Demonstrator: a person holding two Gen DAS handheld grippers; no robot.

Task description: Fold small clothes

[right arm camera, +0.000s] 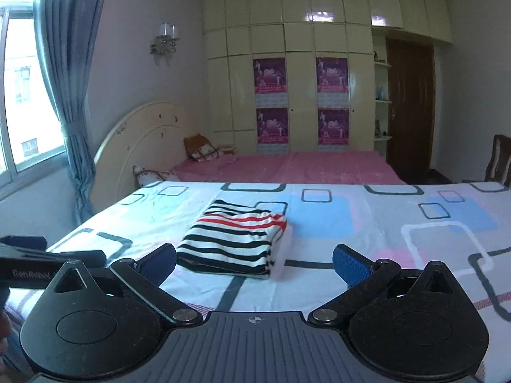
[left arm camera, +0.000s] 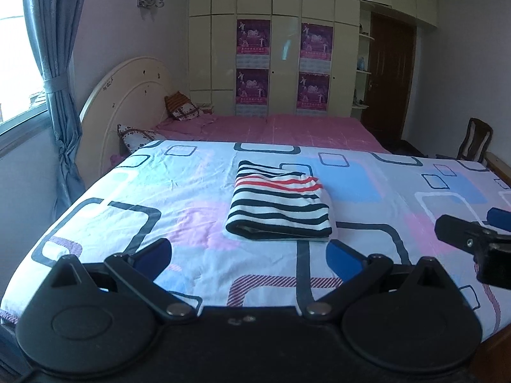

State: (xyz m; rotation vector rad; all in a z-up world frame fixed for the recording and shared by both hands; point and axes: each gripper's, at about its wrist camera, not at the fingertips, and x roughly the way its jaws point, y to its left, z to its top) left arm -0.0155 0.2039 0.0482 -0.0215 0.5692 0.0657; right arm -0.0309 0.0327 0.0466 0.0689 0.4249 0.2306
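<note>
A small garment point(left arm camera: 279, 206) with black, white and red stripes lies folded into a neat rectangle on the patterned bedsheet point(left arm camera: 127, 191). It also shows in the right wrist view point(right arm camera: 234, 239). My left gripper point(left arm camera: 249, 260) is open and empty, held just in front of the garment's near edge. My right gripper point(right arm camera: 254, 266) is open and empty, near the garment's right front corner. The right gripper shows at the right edge of the left wrist view point(left arm camera: 469, 233). The left gripper shows at the left edge of the right wrist view point(right arm camera: 51, 255).
The bedsheet point(right arm camera: 383, 223) has blue, pink and black squares. Behind is a second bed with a pink sheet point(left arm camera: 287, 127), pillows point(left arm camera: 182, 107) and a cream headboard point(left arm camera: 127, 95). A wardrobe point(left arm camera: 281, 48), a brown door point(left arm camera: 389, 79), a chair point(left arm camera: 476, 140) and a blue curtain point(left arm camera: 57, 63) surround it.
</note>
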